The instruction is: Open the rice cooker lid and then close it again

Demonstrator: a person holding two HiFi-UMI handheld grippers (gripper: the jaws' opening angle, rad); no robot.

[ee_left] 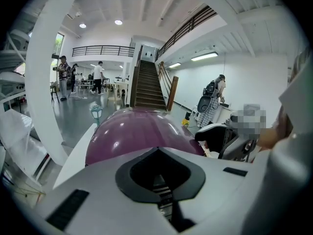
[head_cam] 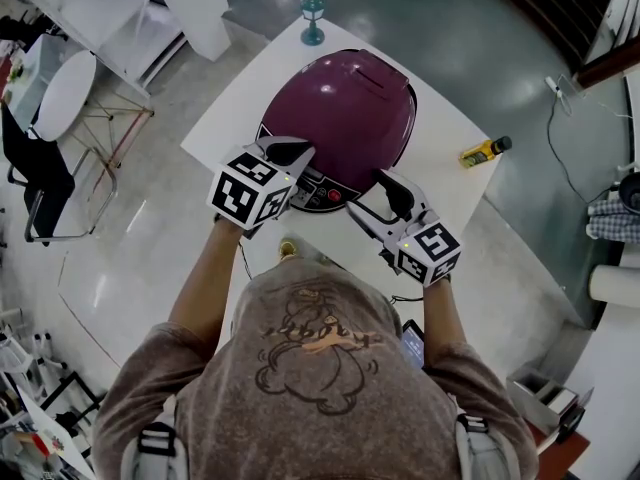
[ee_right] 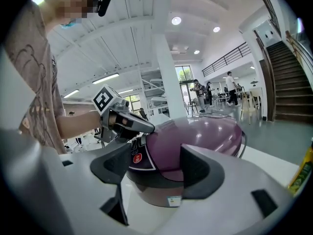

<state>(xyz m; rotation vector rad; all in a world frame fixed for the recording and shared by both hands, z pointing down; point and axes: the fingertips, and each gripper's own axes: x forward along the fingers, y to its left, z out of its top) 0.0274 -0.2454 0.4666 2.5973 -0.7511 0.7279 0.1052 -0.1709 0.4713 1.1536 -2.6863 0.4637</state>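
Observation:
A purple rice cooker (head_cam: 345, 108) stands on the white table (head_cam: 450, 183) with its domed lid down. My left gripper (head_cam: 298, 151) is shut, its tips at the lid's front edge just above the control panel (head_cam: 322, 196); whether they touch it is unclear. From the left gripper view its jaws (ee_left: 159, 151) meet in front of the purple dome (ee_left: 132, 131). My right gripper (head_cam: 368, 194) is open at the cooker's front right, close to the base. In the right gripper view the cooker (ee_right: 205, 136) shows between the spread jaws (ee_right: 154, 160), with nothing gripped.
A small teal goblet (head_cam: 312, 18) stands at the table's far corner. A yellow bottle (head_cam: 485, 151) lies near the right edge. A white chair (head_cam: 60, 98) and desk sit off to the left. A cable (head_cam: 560, 138) runs over the floor at right.

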